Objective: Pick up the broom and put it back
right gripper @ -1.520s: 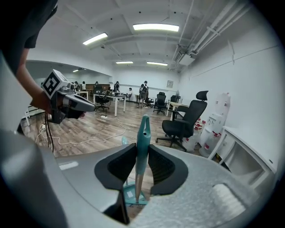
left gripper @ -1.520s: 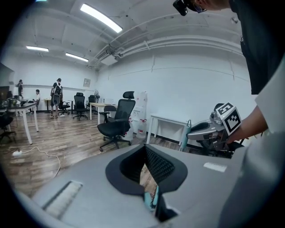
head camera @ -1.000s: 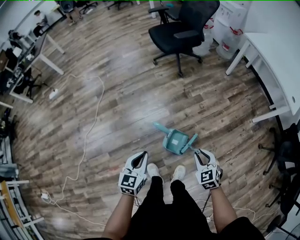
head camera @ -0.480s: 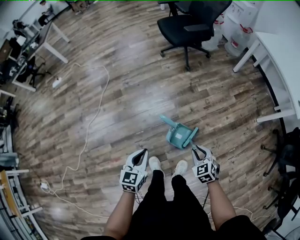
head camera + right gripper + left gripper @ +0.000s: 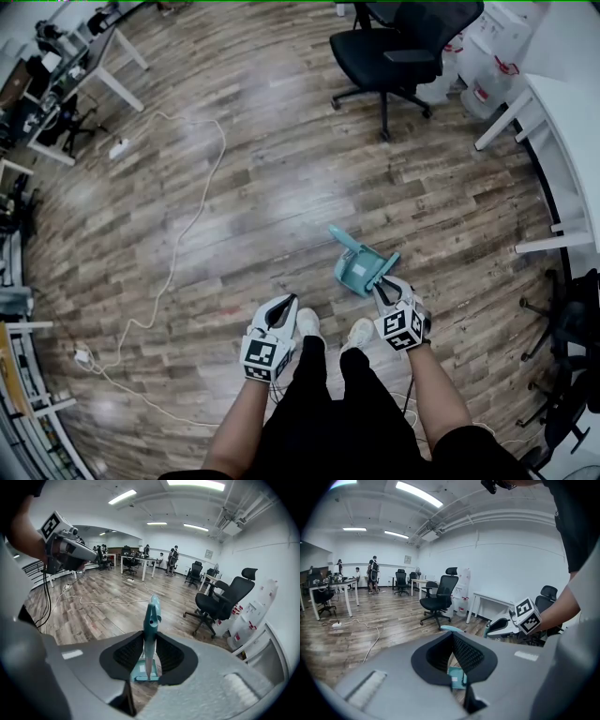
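A teal broom stands clipped in its teal dustpan (image 5: 353,273) on the wood floor just ahead of my feet. The broom's handle (image 5: 385,268) rises upright between the jaws of my right gripper (image 5: 380,288). In the right gripper view the handle (image 5: 151,616) runs up the middle of the right gripper (image 5: 149,638), its top poking past the fingertips; the pads flank it without clearly pressing. My left gripper (image 5: 280,307) hovers over the floor left of my shoes, with its tips together and nothing held. In the left gripper view a piece of the dustpan (image 5: 457,677) shows behind the left gripper (image 5: 451,635).
A black office chair (image 5: 398,47) stands at the back, with water jugs (image 5: 497,66) and a white desk (image 5: 562,122) to the right. A white cable (image 5: 187,225) snakes across the floor at left to a power strip (image 5: 117,148). Another chair (image 5: 572,319) sits at far right.
My right gripper has moved forward and down until the broom handle stands between its jaws. The left gripper has hardly shifted. The head view has drifted, so the chair sits further right.
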`<action>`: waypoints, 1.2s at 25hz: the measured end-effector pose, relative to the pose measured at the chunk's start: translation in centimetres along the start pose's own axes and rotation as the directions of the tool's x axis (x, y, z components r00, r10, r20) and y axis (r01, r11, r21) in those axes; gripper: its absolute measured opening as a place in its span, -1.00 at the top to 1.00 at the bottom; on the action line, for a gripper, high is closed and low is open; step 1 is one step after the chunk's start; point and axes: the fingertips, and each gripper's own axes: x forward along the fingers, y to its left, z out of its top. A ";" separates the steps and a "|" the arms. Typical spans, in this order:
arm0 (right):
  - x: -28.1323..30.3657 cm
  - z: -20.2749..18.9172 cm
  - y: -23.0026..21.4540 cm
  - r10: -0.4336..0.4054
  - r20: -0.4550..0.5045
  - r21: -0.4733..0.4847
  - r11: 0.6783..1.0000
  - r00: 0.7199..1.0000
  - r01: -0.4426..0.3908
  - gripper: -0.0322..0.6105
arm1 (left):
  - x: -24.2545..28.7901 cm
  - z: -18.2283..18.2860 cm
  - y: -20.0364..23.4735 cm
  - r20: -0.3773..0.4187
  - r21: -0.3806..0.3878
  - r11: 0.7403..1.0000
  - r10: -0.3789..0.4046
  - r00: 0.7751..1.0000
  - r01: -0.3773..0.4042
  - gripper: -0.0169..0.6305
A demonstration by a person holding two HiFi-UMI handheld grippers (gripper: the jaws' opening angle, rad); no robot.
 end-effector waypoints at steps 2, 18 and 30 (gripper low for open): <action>0.8 0.7 -0.1 0.008 0.001 -0.004 1.000 1.000 -0.008 0.62 | -0.2 -0.2 0.1 -0.003 -0.009 1.000 0.004 1.000 -0.004 0.89; 5.4 4.1 -2.0 -0.010 0.004 -0.026 1.000 1.000 0.010 0.62 | -0.7 -1.1 0.1 -0.019 -0.039 0.999 -0.002 1.000 0.001 0.89; 6.8 4.8 -2.5 -0.047 -0.008 -0.030 0.998 0.999 0.047 0.60 | -1.4 -1.7 0.7 -0.018 -0.073 0.997 0.013 1.000 -0.015 0.89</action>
